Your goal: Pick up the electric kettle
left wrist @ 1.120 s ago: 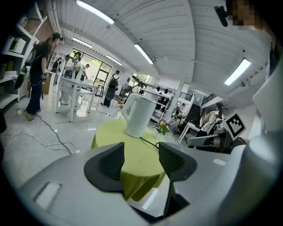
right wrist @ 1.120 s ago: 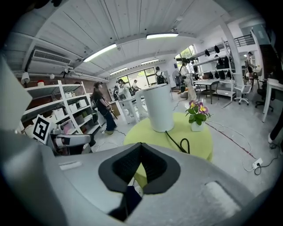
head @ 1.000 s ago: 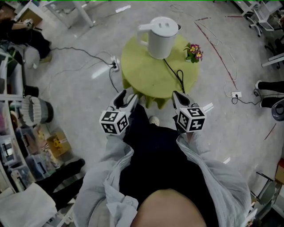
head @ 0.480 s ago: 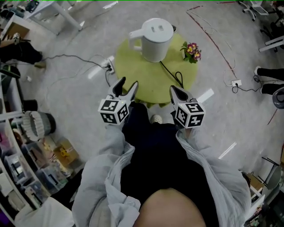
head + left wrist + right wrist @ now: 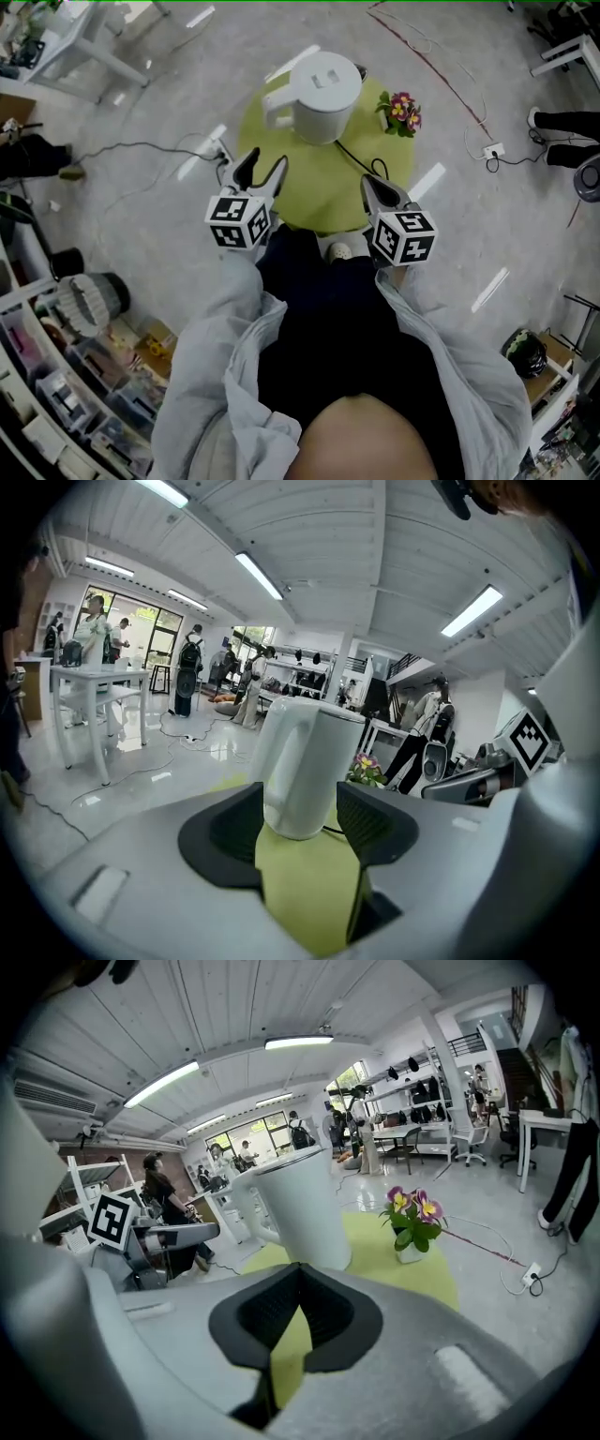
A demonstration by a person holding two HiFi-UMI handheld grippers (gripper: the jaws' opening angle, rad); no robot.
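Since a second ago you have carried both grippers forward, the left one farther; their tips now reach the near edge of the round table (image 5: 314, 187) instead of hanging short of it.

The table wears a yellow-green cloth. The white kettle (image 5: 323, 94) stands upright on its far half, well apart from both tools. Its handle (image 5: 275, 103) points to your left.

Your left gripper (image 5: 262, 164) is spread wide and holds nothing. In the left gripper view the kettle body (image 5: 305, 761) is framed between the jaws but sits well beyond them. Your right gripper (image 5: 370, 185) is pinched together at the tips, also empty, with the kettle (image 5: 300, 1208) ahead and slightly to its left.

You are in the approach, I judge, with no contact yet. The handle faces your left side and that tool is already spread, so it looks the natural one for the lift. Aim at the handle, not the wide body, which the jaws may not span. Level the tool so the pads meet the handle squarely, then close once it sits deep between them.

A black cord (image 5: 361, 159) trails from the kettle's base across the cloth toward you. Lift straight up, so it drags nothing.

The small pot of flowers (image 5: 401, 111) stands near the kettle's right side and looks easy to tip. Keep your right gripper clear of it.
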